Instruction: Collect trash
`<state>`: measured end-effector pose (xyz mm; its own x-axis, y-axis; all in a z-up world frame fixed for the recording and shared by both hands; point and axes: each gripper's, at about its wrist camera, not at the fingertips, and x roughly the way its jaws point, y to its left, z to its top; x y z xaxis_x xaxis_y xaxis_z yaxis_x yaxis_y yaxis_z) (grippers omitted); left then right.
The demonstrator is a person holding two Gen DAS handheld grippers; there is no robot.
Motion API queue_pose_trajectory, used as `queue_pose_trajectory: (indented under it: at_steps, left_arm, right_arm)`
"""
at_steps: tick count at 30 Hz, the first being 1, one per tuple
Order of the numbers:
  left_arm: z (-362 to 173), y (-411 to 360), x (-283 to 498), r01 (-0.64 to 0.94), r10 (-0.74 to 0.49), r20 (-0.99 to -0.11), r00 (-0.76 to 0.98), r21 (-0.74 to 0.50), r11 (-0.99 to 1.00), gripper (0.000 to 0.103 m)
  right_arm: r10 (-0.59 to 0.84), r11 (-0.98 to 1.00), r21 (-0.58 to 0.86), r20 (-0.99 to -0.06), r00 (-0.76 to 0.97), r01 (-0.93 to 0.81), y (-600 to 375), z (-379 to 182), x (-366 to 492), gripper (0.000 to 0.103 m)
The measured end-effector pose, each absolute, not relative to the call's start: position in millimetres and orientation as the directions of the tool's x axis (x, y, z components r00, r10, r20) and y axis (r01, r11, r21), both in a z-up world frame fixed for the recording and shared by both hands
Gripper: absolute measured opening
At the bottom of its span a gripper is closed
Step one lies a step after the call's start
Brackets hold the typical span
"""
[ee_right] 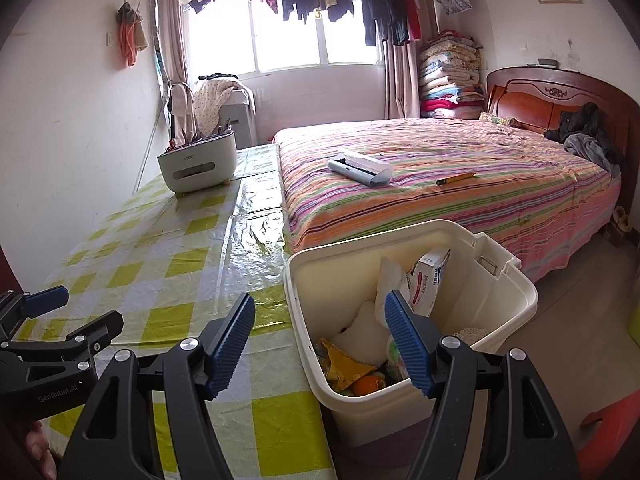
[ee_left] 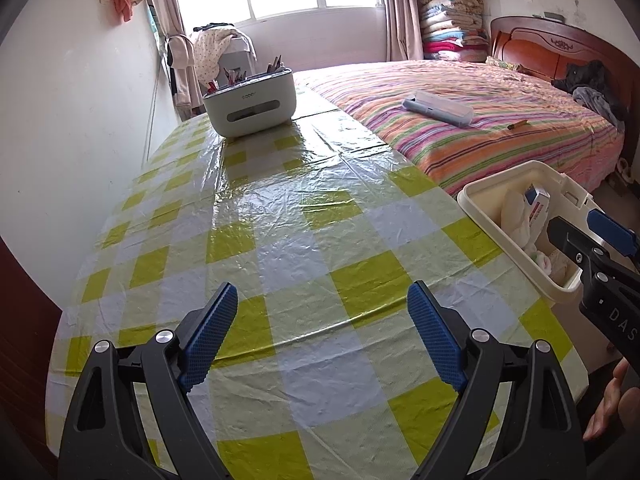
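A cream plastic trash bin [ee_right: 508, 300] stands beside the table's right edge; it also shows in the left wrist view [ee_left: 486, 196]. It holds a white carton [ee_right: 430, 280], crumpled white tissue [ee_right: 390, 280], a yellow wrapper [ee_right: 346, 364] and an orange peel [ee_right: 368, 385]. My right gripper [ee_right: 320, 332] is open and empty, its jaws astride the bin's near-left rim. My left gripper [ee_left: 322, 320] is open and empty, low over the yellow-checked tablecloth [ee_left: 280, 208].
A white organiser box [ee_left: 250, 100] with pens stands at the table's far end. The bed [ee_right: 440, 184] with striped cover lies right of the table, with a blue-white case [ee_right: 360, 168] and a yellow pen [ee_right: 456, 179] on it. A red stool [ee_right: 612, 424] stands at bottom right.
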<state>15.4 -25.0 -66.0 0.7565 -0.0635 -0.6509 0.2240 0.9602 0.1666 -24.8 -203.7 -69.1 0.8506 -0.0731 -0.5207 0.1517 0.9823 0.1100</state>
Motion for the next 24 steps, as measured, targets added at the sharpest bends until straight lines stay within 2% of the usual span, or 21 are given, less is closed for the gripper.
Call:
queue_pose_trajectory:
  at_steps: [24]
  left_arm:
    - [-67.6,-25.6,14.9,0.231,-0.063,-0.658,0.751,0.171,0.958,0.086]
  right_arm:
    - [-0.074,0.982,0.112,-0.52,0.851,0.154,-207.0,-69.4,-25.6,0.066]
